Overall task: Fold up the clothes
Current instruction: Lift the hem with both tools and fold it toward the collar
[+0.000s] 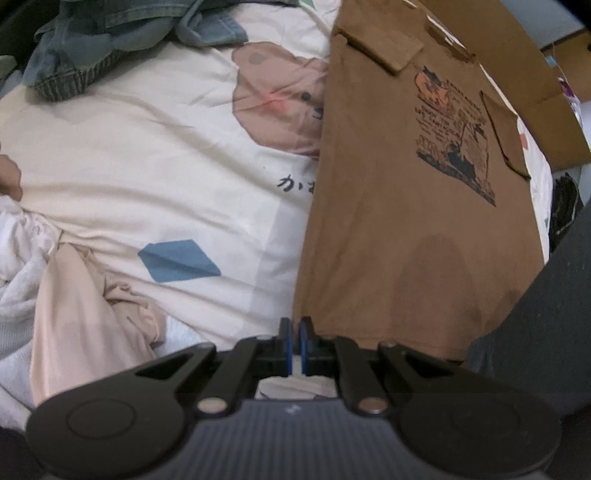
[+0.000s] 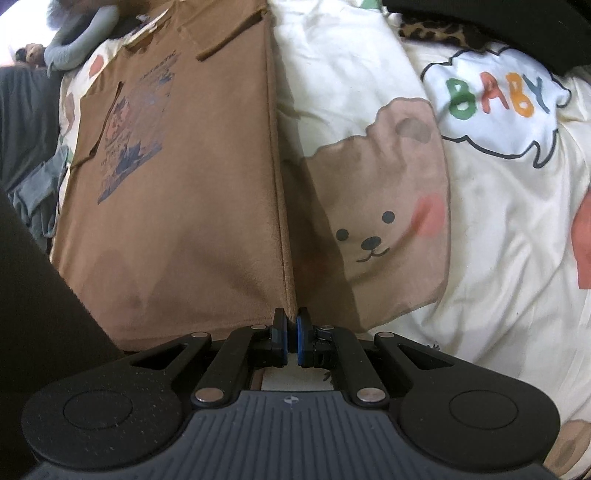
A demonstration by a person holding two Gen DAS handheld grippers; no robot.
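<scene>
A brown T-shirt (image 1: pixel 406 221) with a dark print lies lengthwise on a cream bedsheet (image 1: pixel 147 147), both sleeves folded in over its front. In the left wrist view my left gripper (image 1: pixel 295 326) is shut on the near left corner of its hem. The right wrist view shows the same T-shirt (image 2: pixel 184 203), with my right gripper (image 2: pixel 290 319) shut on the near right corner. That side edge runs straight into the blue pads and casts a shadow on the sheet (image 2: pixel 480 221).
A heap of denim clothes (image 1: pixel 92 37) lies at the far left, and pink (image 1: pixel 81 302) and white (image 1: pixel 18 288) garments lie near left. Cardboard (image 1: pixel 517 55) borders the shirt's far right. A person's grey sleeve (image 2: pixel 81 37) rests beyond the shirt. Leopard-print fabric (image 2: pixel 439 33) sits far right.
</scene>
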